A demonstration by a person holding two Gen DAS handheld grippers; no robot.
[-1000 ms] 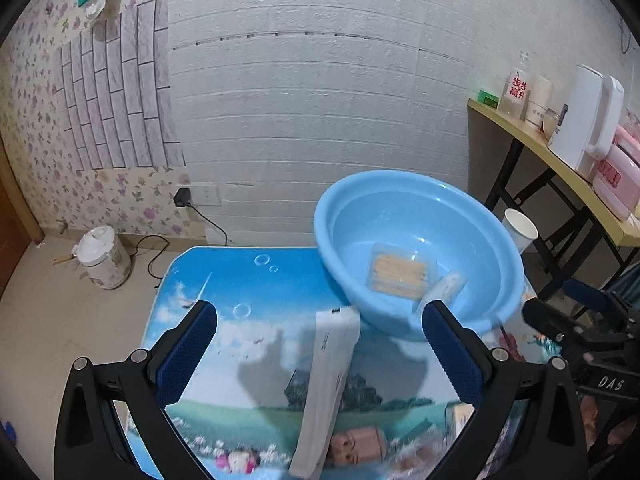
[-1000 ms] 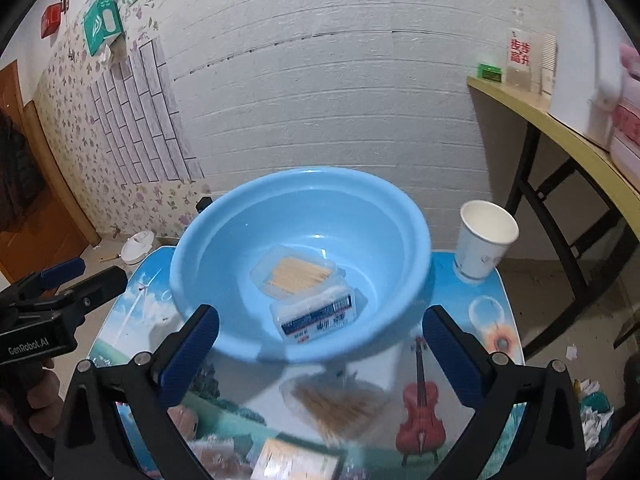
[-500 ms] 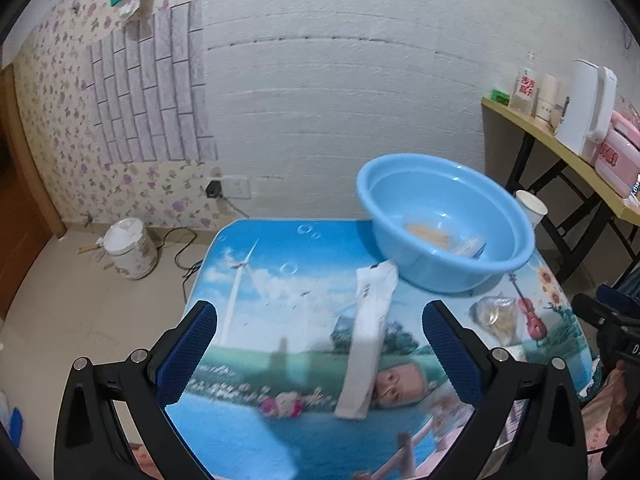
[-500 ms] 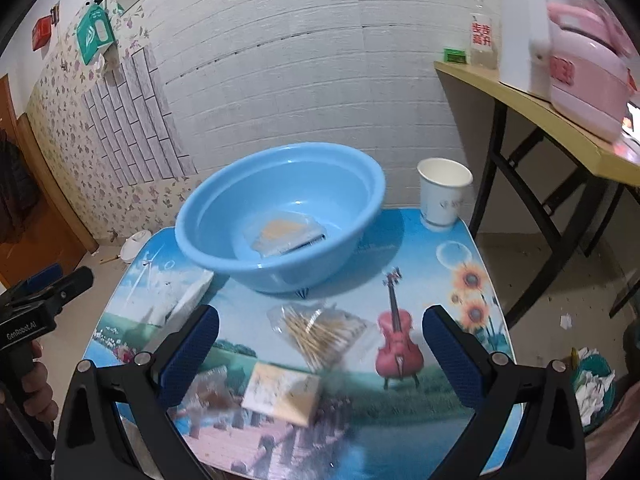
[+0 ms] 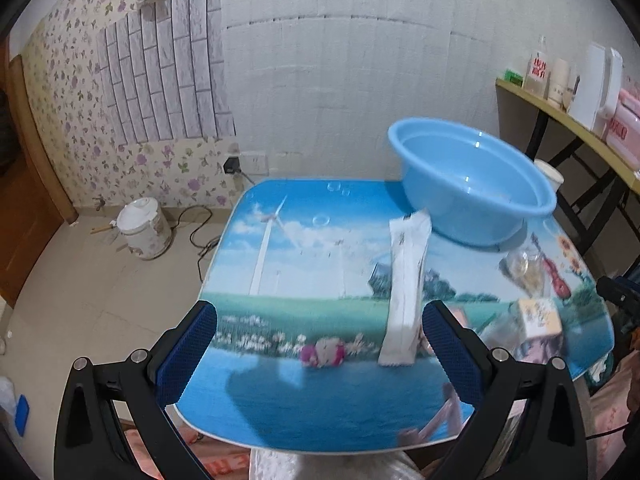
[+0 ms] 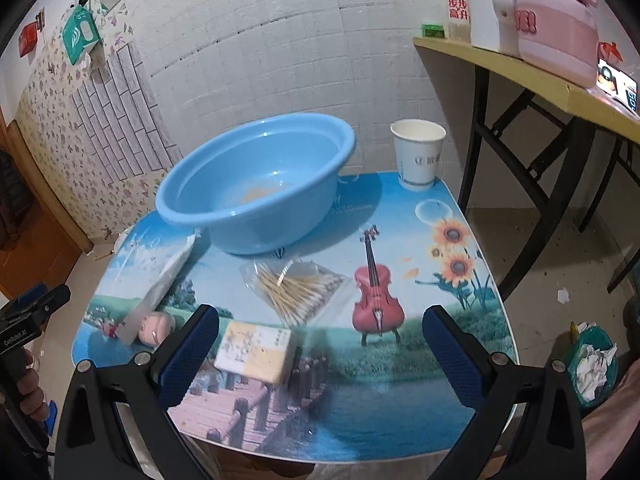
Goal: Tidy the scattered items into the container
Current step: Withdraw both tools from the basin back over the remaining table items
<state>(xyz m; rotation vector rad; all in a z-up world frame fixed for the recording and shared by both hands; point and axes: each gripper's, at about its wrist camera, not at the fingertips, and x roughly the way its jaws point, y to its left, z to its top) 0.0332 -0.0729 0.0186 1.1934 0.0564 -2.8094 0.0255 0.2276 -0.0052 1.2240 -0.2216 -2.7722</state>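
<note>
A blue basin (image 6: 256, 196) stands at the back of the picture-printed table (image 6: 400, 380); it also shows in the left wrist view (image 5: 468, 184), with some items lying inside it. A long white packet (image 5: 406, 284) lies in front of it, also seen in the right wrist view (image 6: 160, 288). A clear bag of cotton swabs (image 6: 296, 292) and a yellow-white box (image 6: 256, 346) lie on the table. My left gripper (image 5: 320, 352) is open and empty over the near edge. My right gripper (image 6: 320, 352) is open and empty above the near edge, the box by its left finger.
A paper cup (image 6: 418, 156) stands at the table's back right corner. A side table (image 6: 532, 80) with a pink cooker (image 6: 560, 20) and a bottle is on the right. A white bucket (image 5: 144, 228) and a cable lie on the floor at left. A bin (image 6: 592, 364) sits at right.
Both grippers have pulled back and away from the basin toward the table's near edge. More of the table and its scattered items has come into view. Both stayed open.
</note>
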